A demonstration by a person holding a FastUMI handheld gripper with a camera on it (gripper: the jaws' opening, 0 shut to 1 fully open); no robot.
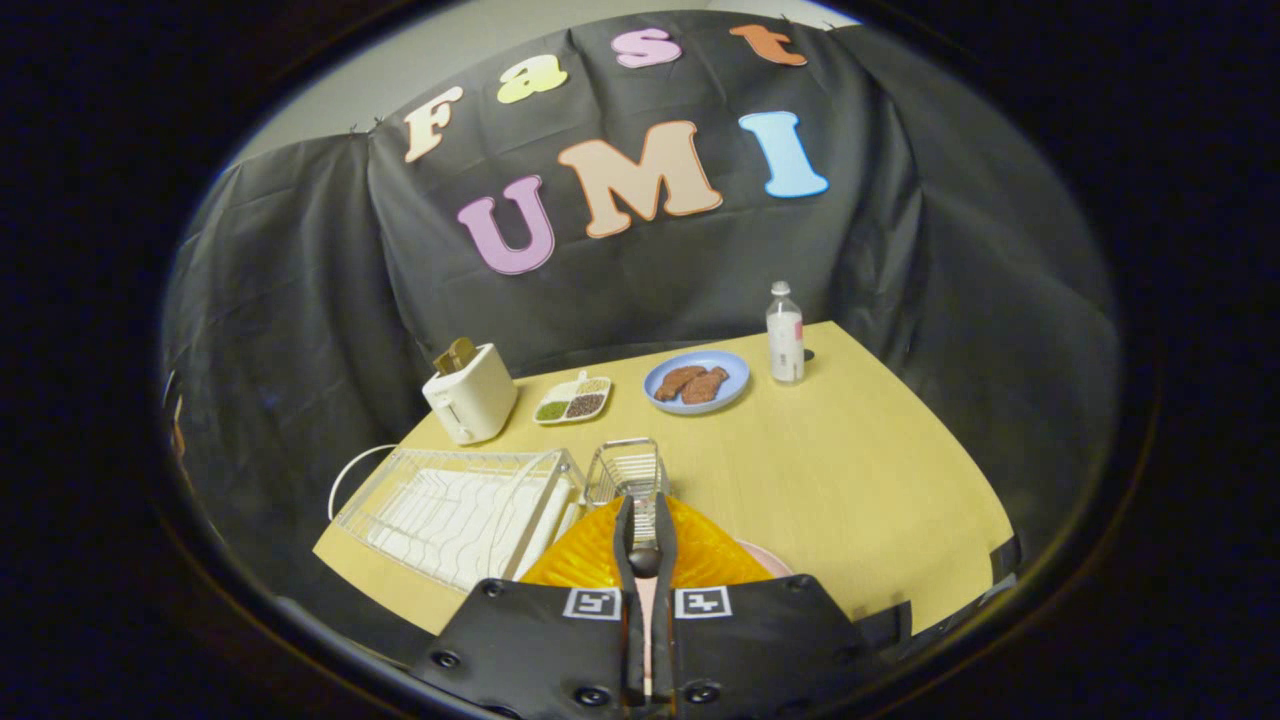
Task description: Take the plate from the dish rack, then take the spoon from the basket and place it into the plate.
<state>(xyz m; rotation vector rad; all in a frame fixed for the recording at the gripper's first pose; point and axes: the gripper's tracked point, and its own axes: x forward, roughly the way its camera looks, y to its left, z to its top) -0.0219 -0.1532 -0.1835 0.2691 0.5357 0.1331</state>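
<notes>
Claw [645,545] is squeezed nearly together, pinching the spoon [645,560]; its handle runs back between the fingers, bowl end pointing forward, mostly hidden; right below sits the orange plate [590,560], partly covered; just past it the wire basket [627,470], dish rack [455,510] beside; toaster [470,398] further off.

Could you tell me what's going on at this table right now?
A person is working a hand-held tool whose fingers are closed on a spoon, held over an orange plate on the table. The plate sits beside the dish rack and its wire basket, so it is already out of the rack. The spoon has not been let go.
</notes>
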